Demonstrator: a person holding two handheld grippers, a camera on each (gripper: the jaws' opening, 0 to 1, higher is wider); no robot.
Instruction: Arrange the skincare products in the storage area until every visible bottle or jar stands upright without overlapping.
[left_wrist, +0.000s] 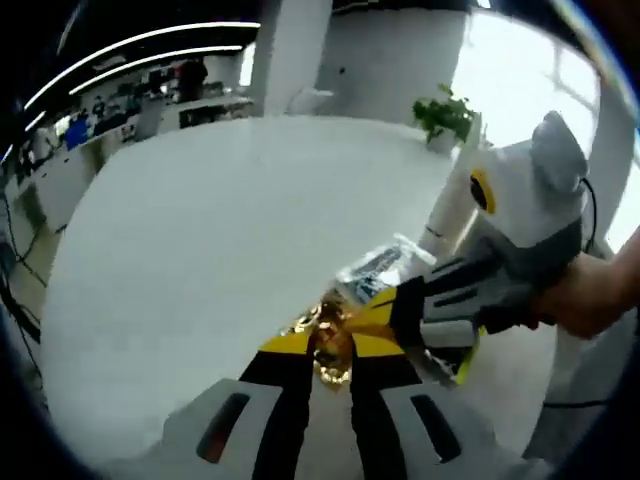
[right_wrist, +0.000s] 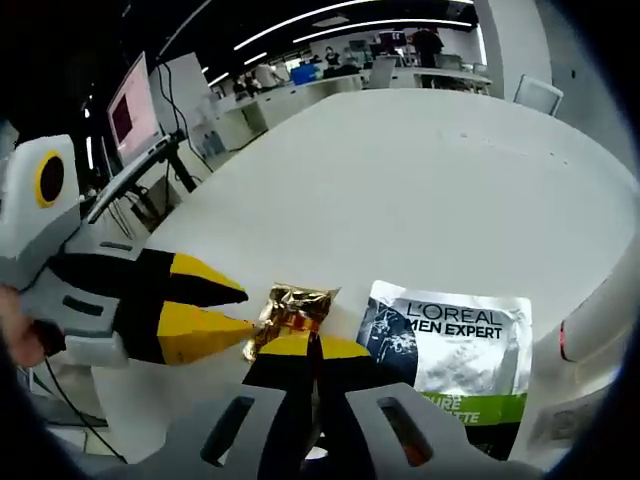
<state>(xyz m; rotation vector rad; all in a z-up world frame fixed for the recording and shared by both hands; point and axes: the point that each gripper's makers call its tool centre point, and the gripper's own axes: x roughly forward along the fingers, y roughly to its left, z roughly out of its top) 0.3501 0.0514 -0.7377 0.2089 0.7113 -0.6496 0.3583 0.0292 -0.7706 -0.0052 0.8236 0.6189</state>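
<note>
Two grippers, both clamping gold sachet (right_wrist: 291, 312)

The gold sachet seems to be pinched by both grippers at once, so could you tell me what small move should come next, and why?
Probably open the left gripper and let go. Both it and the right gripper appear shut on the gold sachet, which sits just beside the L'Oreal sachet on the white table; one grip is enough to place it without overlap.
</note>
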